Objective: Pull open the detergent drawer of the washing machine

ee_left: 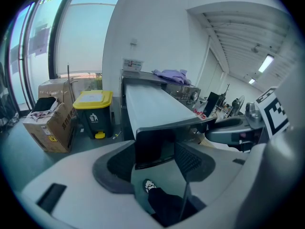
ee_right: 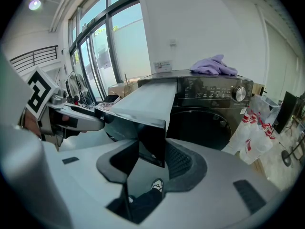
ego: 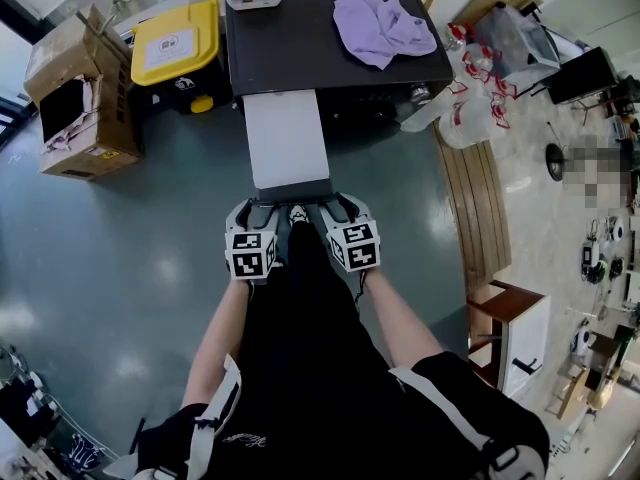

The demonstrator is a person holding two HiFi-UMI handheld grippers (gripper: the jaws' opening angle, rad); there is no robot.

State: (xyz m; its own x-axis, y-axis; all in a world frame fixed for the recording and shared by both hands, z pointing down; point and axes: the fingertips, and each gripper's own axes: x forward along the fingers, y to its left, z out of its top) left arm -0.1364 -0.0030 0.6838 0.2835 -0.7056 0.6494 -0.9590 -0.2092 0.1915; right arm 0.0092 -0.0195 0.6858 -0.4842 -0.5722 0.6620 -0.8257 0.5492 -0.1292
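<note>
Head view, eleven o'clock: yellow-lidded bin [ego: 178,43], white litter pictogram [ee_left: 93,117] on its front. Ten o'clock: cardboard box [ego: 75,98], print illegible. Nothing else legible.

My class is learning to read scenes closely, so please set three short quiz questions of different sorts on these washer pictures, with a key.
1. What lies on top of the washer?
A. a purple cloth
B. a yellow bin
C. a cardboard box
2. Fill in: the left gripper and the right gripper both grip the drawer's ____ panel.
3. True or false: the drawer is pushed fully in.

Key: 1 A; 2 front; 3 false, it is pulled far out.
</note>
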